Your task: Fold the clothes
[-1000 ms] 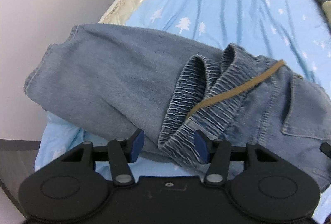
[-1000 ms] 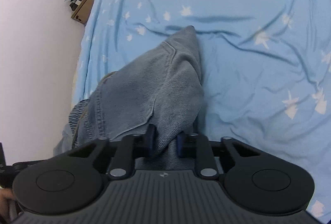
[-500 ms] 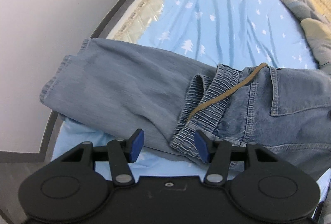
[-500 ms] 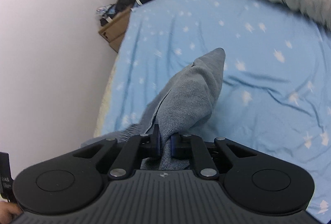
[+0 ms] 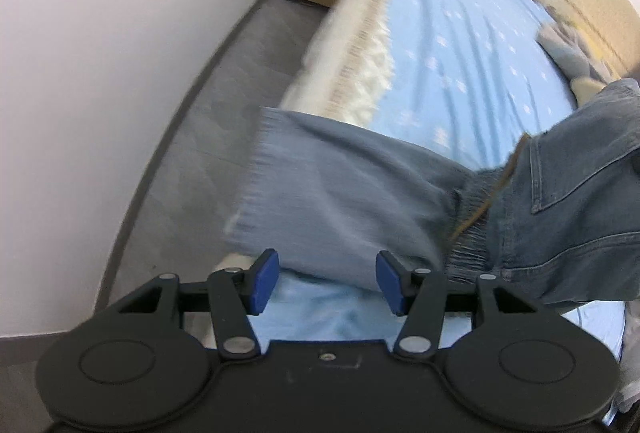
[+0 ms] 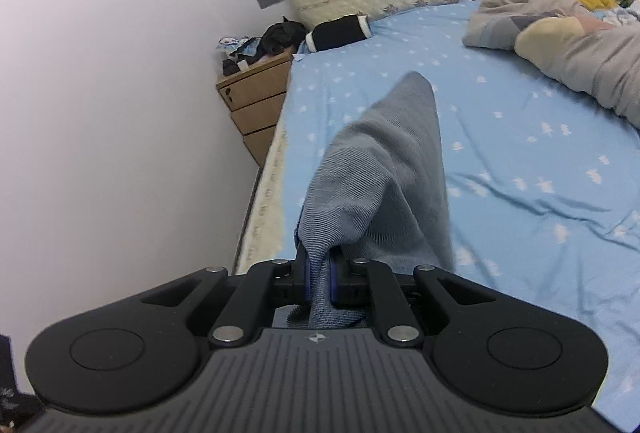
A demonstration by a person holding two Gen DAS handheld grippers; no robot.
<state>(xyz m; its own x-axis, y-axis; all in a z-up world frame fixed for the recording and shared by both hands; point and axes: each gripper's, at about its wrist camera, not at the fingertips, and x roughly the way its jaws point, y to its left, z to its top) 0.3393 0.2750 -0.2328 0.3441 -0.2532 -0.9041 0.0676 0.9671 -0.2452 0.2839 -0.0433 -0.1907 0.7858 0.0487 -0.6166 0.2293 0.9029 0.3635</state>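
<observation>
From where I sit, the fold looks only partly made: on the left, the jeans [image 5: 360, 189] lie doubled across the near corner of the bed [image 5: 460, 53], one leg end hanging past the bed's edge over the grey floor [image 5: 224, 105]. My left hand-held gripper [image 5: 325, 283] is released, blue pads spread, just short of that cloth and touching nothing. Further right, my right hand-held gripper [image 6: 318, 283] is clenched on a bunch of denim raised above the bed, so a section has yet to be laid down and smoothed. Around it: a wooden drawer unit [image 6: 256, 109] beside the bed's head, a black roll [image 6: 340, 33] and a rumpled duvet [image 6: 560, 33] on the bed, well apart from the jeans; I judge nothing blocks the fold
</observation>
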